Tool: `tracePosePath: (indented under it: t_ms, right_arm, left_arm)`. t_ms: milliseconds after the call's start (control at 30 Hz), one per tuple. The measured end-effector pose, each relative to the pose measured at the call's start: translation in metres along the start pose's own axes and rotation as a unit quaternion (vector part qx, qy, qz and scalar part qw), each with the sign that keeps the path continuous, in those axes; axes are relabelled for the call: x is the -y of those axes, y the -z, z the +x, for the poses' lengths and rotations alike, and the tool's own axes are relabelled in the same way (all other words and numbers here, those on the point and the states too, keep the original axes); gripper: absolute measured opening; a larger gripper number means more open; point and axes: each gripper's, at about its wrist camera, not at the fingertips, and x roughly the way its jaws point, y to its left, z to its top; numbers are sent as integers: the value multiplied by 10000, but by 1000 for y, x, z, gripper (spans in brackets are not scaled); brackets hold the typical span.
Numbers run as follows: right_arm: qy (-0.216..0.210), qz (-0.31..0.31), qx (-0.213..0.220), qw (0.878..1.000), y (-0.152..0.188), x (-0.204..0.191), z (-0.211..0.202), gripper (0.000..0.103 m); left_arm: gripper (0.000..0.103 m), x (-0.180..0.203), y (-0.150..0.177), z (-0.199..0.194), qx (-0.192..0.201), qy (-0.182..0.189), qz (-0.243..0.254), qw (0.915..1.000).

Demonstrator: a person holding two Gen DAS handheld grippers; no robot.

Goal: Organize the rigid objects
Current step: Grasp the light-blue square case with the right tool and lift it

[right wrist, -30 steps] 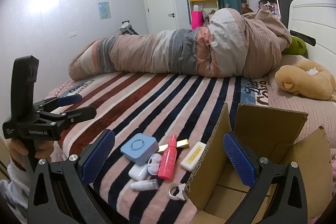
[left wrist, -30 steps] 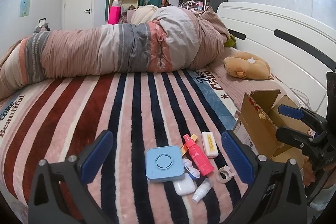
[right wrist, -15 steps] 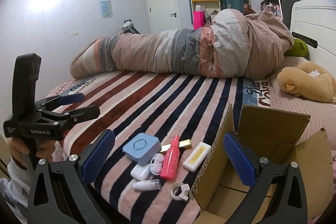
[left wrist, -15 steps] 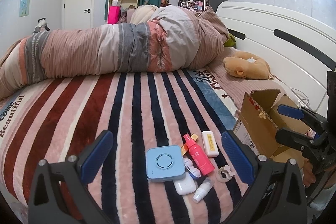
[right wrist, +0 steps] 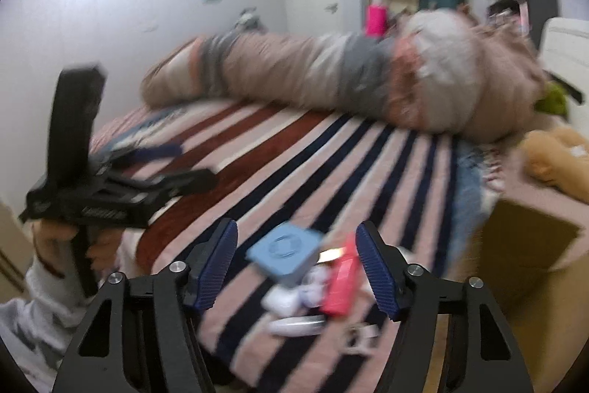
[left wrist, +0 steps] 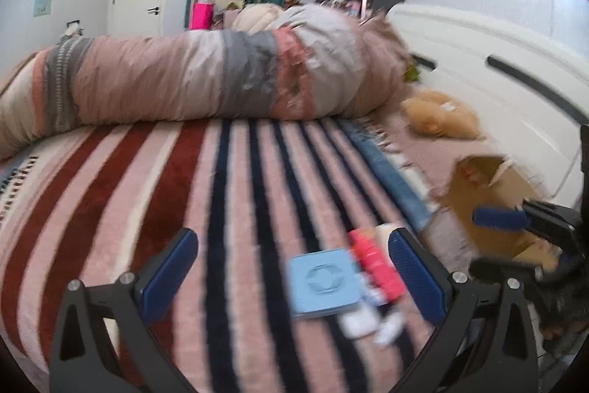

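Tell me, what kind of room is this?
Most likely a lived-in bedroom: a bed with a striped blanket, a rolled-up quilt across it and a white headboard, plus a plush toy near the pillows.

Square case on bed, bottle right, box further right.
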Motion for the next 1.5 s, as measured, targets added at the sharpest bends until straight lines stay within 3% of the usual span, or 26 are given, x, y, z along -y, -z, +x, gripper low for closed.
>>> tracePosePath:
  t_ms: [133,200,267,367,433,600,767,833,867,1067,1233,1300,1500]
  right_arm:
    - [-474,218,-619,9967,17,-20,59,57]
    - [-452,366,-858,9946,26,-21,86,58]
    - [-201,586,-1115,9918,36,-19,112,61]
    - [39,768,-1253,9891,41,-15,136,75]
    - [276,782,-1356,9873,41,-14,150,77]
    - [700,700,-1379,9855,32,-13,174,92]
    - [1126,426,-1649,9789,24,-20,216,92]
    - [1364,211,-1712,9755,27,-22,223,84]
    - [1435,179,-1682,9751,28,-22,222,79]
    - [1122,88,-1203,9863,23,-22,195,79]
    - [378,90,-532,9978,-1,-24,143,79]
    - [288,-23,-266,9992,-11,-26,123,79]
    - [264,12,474,9985,-26,-7,43,79]
  left_arm:
    - [102,-21,12,24,-359,-96,244,9990]
    - [102,-31,18,35,-499,41,218,9985]
    - [102,-40,24,48,-596,72,222,9979]
    - [102,-51,31,62,-672,115,232,9974]
    - [102,-60,34,69,-655,149,171,9976]
    - [102,-81,40,75,-597,140,119,9980]
    - [102,-99,44,75,-586,-4,113,9982]
    - [102,-104,45,76,-606,135,56,9981]
    - [102,-106,45,76,-617,214,27,9979]
    - [102,-98,34,74,-748,1063,-184,9913]
    - [102,-66,4,59,-702,2144,-244,9739]
    - [98,-47,-16,54,-660,2360,-219,9693]
    - [59,31,-60,46,-773,3335,58,9396]
